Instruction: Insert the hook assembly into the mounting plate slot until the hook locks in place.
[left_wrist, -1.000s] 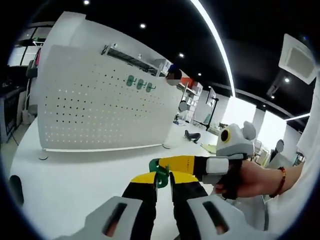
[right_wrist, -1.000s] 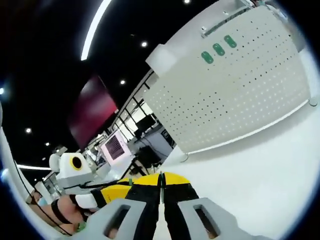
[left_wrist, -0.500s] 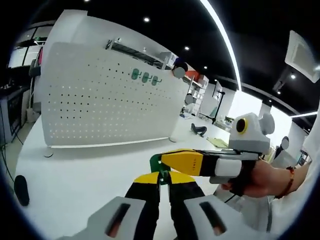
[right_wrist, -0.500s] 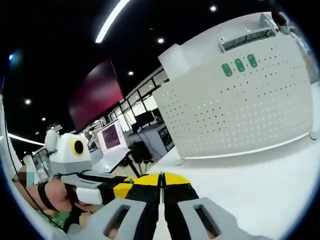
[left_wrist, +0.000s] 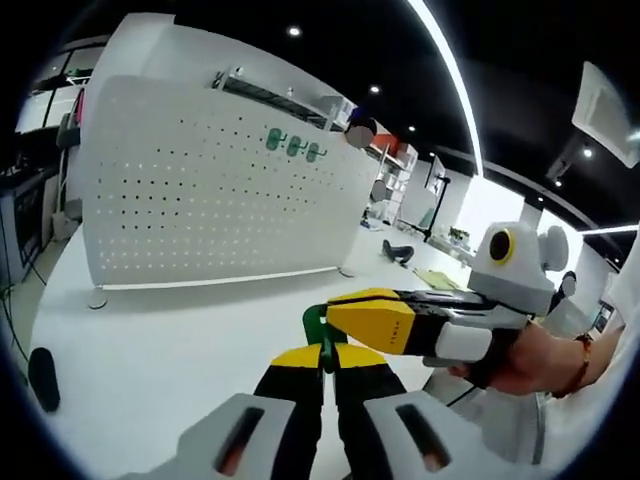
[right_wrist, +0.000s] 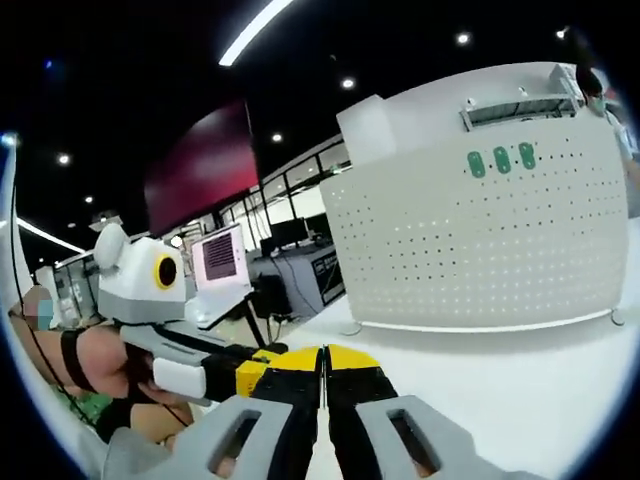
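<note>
In the left gripper view my left gripper (left_wrist: 323, 357) is shut, and a green hook (left_wrist: 314, 324) sticks up from its yellow tips. My right gripper (left_wrist: 372, 318) reaches in from the right, held by a hand (left_wrist: 520, 360). Its yellow tip touches the hook and hides part of it. The white perforated mounting plate (left_wrist: 200, 200) stands upright across the table, with three green hooks (left_wrist: 293, 145) near its top. In the right gripper view my right gripper (right_wrist: 322, 357) is shut with nothing visible between its jaws. The left gripper (right_wrist: 215, 372) comes in from the left. The plate (right_wrist: 480, 250) and its green hooks (right_wrist: 500, 160) are far ahead.
A white table (left_wrist: 150, 340) runs from the grippers to the plate's foot. A dark object (left_wrist: 38, 372) lies at the table's left edge. Desks with a monitor (right_wrist: 220, 258) stand behind, and a dark item (left_wrist: 398, 254) lies on the far table.
Both views have shifted with the hands. The right gripper's tip has slid further over the green hook, hiding more of it. Both grippers stay shut.
</note>
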